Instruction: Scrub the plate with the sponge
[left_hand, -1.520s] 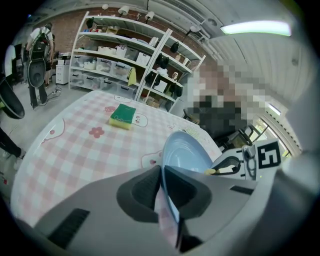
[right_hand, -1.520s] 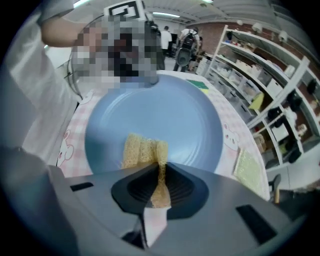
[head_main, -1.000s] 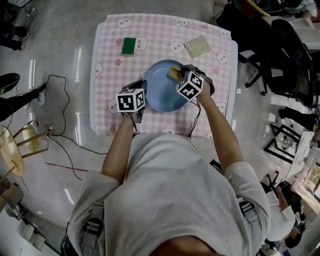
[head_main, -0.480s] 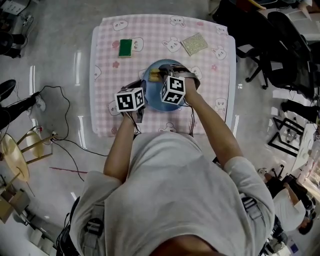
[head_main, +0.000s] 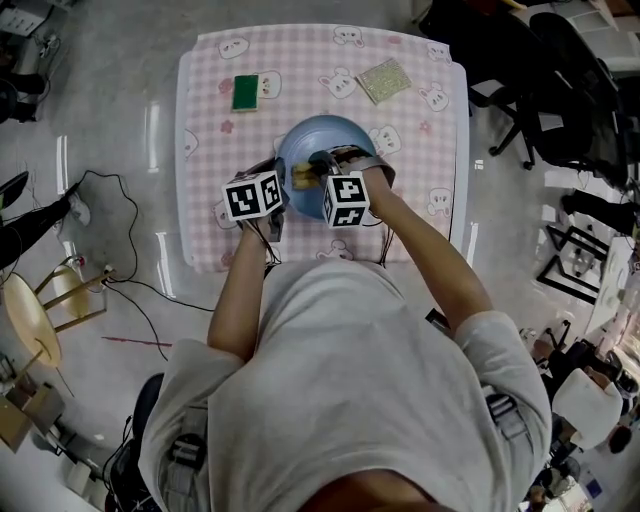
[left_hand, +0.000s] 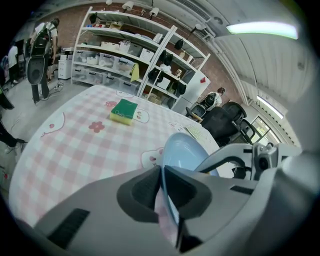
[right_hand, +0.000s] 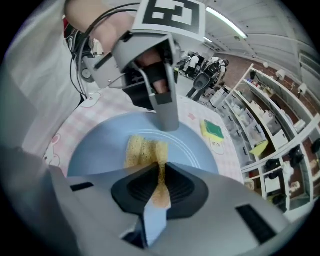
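Pale-blue plate (left_hand: 184, 152) — rim pinched in left tongs (left_hand: 163, 172), jaws closing; right tongs (right_hand: 160, 175) clamp yellow sponge (right_hand: 142, 150) — green sponge (left_hand: 124, 110) beyond.

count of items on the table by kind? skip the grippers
Plates: 1, the blue plate
Sponges: 2, the yellow sponge on the plate and the green-topped sponge at the far left
Pads: 1, the flat beige pad at the far right
Total: 4

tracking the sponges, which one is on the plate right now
The yellow sponge clamped in the right gripper, pressed on the blue plate. The green sponge and the pale pad lie on the tablecloth beyond it.
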